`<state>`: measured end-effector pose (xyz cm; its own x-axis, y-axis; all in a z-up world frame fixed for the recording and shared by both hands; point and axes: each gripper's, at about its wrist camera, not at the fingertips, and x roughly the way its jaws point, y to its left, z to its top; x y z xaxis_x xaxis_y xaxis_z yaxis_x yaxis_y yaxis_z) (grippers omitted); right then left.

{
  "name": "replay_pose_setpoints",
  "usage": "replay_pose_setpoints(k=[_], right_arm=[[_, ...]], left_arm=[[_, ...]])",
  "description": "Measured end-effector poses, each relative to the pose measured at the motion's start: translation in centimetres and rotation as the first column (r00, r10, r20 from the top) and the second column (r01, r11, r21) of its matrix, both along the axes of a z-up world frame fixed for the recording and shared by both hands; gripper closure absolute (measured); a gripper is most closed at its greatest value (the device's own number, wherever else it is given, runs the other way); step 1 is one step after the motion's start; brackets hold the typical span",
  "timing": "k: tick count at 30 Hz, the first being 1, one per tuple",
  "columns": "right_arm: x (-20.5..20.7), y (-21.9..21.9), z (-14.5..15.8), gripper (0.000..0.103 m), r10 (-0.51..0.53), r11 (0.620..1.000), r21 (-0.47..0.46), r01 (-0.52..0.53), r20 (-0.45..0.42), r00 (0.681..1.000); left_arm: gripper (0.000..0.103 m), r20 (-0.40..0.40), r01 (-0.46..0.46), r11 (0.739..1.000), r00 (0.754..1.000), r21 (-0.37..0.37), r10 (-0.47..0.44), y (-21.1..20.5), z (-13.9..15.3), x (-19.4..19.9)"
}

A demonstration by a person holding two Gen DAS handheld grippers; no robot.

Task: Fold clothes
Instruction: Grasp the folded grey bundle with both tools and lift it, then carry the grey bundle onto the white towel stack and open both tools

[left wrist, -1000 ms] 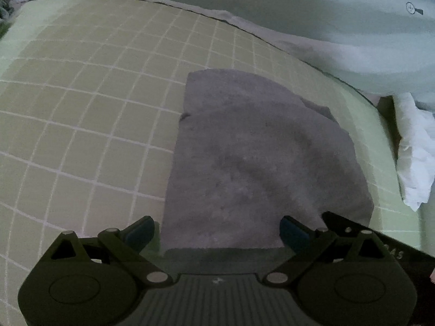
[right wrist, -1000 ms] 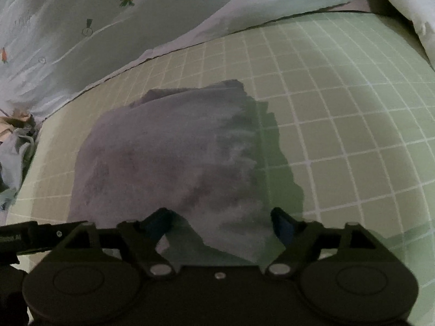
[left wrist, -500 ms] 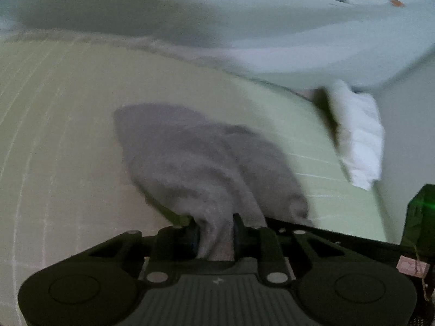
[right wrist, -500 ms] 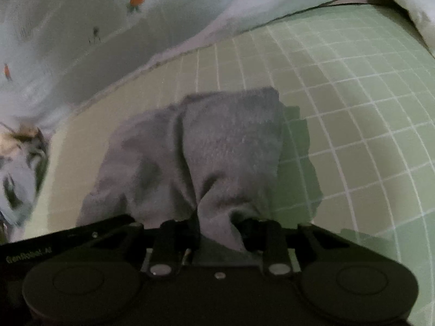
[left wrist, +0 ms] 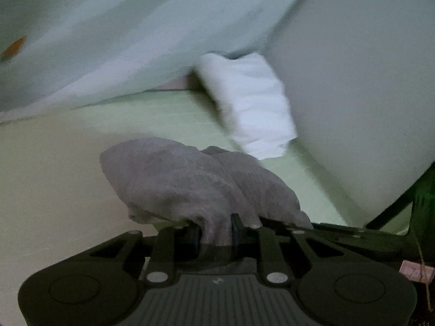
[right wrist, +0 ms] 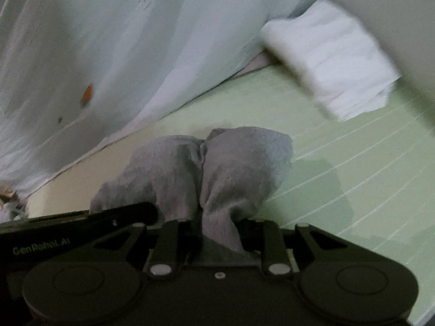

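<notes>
A small grey fleecy cloth (left wrist: pixel 185 179) hangs bunched and lifted off the green checked bed sheet (left wrist: pixel 163 114). In the left wrist view my left gripper (left wrist: pixel 216 225) is shut on one near edge of it, fabric pinched between the pads. In the right wrist view my right gripper (right wrist: pixel 220 225) grips the other near edge of the grey cloth (right wrist: pixel 231 168), its jaws still closing on the fabric. The two grippers are side by side; the left one's black body (right wrist: pixel 81 217) shows at the lower left of the right wrist view. The cloth's far end droops toward the sheet (right wrist: pixel 353 176).
A folded white cloth (left wrist: pixel 252 103) (right wrist: pixel 334 62) lies at the far right edge of the bed beside a pale wall (left wrist: pixel 353 81). A pale blue quilt (left wrist: pixel 108 40) (right wrist: pixel 122 54) with small orange prints is heaped along the far side.
Both grippers went from open over the flat grey cloth to shut on its near edge. They then rose and swung toward the white cloth, lifting and bunching the grey cloth.
</notes>
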<state>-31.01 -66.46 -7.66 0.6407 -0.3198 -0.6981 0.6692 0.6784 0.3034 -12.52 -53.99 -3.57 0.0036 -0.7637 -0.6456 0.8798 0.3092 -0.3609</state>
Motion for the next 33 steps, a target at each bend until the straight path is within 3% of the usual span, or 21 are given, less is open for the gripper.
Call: replay_pose_setpoints(k=[4, 10, 17, 21, 24, 27, 28, 30, 32, 33], right_arm=[[-3.7, -5.8, 1.8, 0.081, -0.027, 0.999, -0.042, 0.029, 0.034, 0.999], [-6.8, -17.0, 5.8, 0.081, 0.054, 0.977, -0.208, -0.042, 0.054, 0.997], [-6.8, -28.2, 12.5, 0.082, 0.089, 0.909, -0.414, -0.039, 0.101, 0.991], [-5.1, -33.3, 15.0, 0.082, 0.093, 0.861, -0.509, -0.017, 0.124, 0.988], [-3.4, -37.7, 14.9, 0.081, 0.064, 0.877, -0.480, 0.019, 0.156, 0.986], [-0.1, -41.9, 11.1, 0.072, 0.021, 0.910, -0.413, 0.021, 0.096, 0.995], [0.9, -43.4, 9.1, 0.068, -0.002, 0.933, -0.360, 0.021, 0.055, 0.998], [2.9, -46.1, 5.2, 0.068, -0.042, 0.969, -0.243, 0.034, -0.030, 0.999], [3.6, -47.0, 2.6, 0.067, -0.072, 0.982, -0.179, 0.059, -0.069, 0.995], [4.0, -47.4, 1.3, 0.065, -0.086, 0.986, -0.147, 0.072, -0.089, 0.992]], left_arm=[[0.080, 0.038, -0.025, 0.998, 0.999, -0.064, 0.028, -6.1, 1.7, -3.7], [0.080, 0.073, -0.094, 0.981, 0.992, -0.171, 0.108, -17.0, 5.2, -7.5], [0.080, 0.181, -0.072, 0.955, 0.975, -0.287, 0.127, -28.9, 11.6, -7.9], [0.078, 0.234, -0.081, 0.945, 0.959, -0.316, 0.161, -34.0, 12.3, -6.3], [0.072, 0.207, -0.176, 0.956, 0.952, -0.234, 0.225, -37.0, 9.2, -3.2], [0.071, 0.175, -0.254, 0.967, 0.952, -0.009, 0.252, -40.2, 3.1, 0.2], [0.072, 0.171, -0.266, 0.961, 0.953, 0.082, 0.249, -41.1, 0.8, 1.1], [0.071, 0.167, -0.273, 0.945, 0.955, 0.181, 0.244, -41.6, -2.5, 2.3], [0.062, 0.145, -0.273, 0.944, 0.958, 0.184, 0.249, -40.9, -4.1, 3.2], [0.052, 0.139, -0.279, 0.943, 0.956, 0.178, 0.257, -40.6, -4.4, 3.4]])
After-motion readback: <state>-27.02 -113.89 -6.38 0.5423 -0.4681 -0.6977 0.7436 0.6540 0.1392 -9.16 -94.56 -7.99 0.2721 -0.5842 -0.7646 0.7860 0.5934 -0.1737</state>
